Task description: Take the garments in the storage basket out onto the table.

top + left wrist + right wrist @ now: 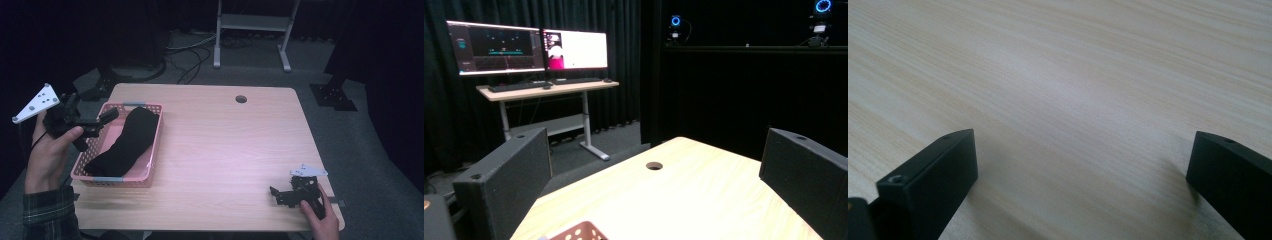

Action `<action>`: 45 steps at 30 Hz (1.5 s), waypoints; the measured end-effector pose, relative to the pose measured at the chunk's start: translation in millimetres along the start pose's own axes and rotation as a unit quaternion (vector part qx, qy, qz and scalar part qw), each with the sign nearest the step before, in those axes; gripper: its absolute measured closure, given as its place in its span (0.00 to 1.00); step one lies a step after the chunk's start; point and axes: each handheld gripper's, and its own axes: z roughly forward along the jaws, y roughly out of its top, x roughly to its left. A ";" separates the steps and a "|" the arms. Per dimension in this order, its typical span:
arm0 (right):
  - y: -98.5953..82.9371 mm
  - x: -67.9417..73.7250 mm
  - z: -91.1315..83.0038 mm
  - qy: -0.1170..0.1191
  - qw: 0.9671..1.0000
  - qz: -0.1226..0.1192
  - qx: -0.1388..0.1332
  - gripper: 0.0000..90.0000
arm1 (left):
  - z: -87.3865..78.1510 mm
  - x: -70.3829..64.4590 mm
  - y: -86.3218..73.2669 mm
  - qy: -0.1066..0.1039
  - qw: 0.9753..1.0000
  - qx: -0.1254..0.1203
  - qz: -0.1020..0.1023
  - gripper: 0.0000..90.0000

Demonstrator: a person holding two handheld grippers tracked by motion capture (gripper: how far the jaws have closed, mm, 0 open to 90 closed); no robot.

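A pink plastic basket stands at the left of the wooden table, and a black folded cloth lies lengthwise inside it. My left gripper hovers over the basket's left rim, held up in the hand, jaws wide apart and empty. In the left gripper view the gripper looks across the table, with a corner of the basket at the bottom edge. My right gripper rests low near the table's front right corner. Its jaws stand apart over bare wood, nothing between them.
A round cable hole is in the table's far edge. A white desk frame stands on the floor behind. The left gripper view shows a desk with two lit monitors and black curtains.
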 end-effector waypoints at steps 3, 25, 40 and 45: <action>0.0 0.0 0.0 0.000 1.000 0.000 0.000 0.00 | -4.0 4.3 -0.3 0.010 1.000 0.000 0.002 0.00; 0.0 -0.1 0.0 0.000 1.000 -0.001 0.000 0.00 | -3.5 17.7 -11.0 0.050 0.998 0.038 0.009 0.00; 0.0 -0.1 0.0 0.000 1.000 -0.001 0.000 0.00 | 15.9 18.6 -27.9 0.058 0.993 0.101 0.007 0.00; 0.0 -0.1 0.0 0.000 1.000 -0.001 0.000 0.00 | 21.4 19.6 -34.9 0.059 0.991 0.118 0.008 0.00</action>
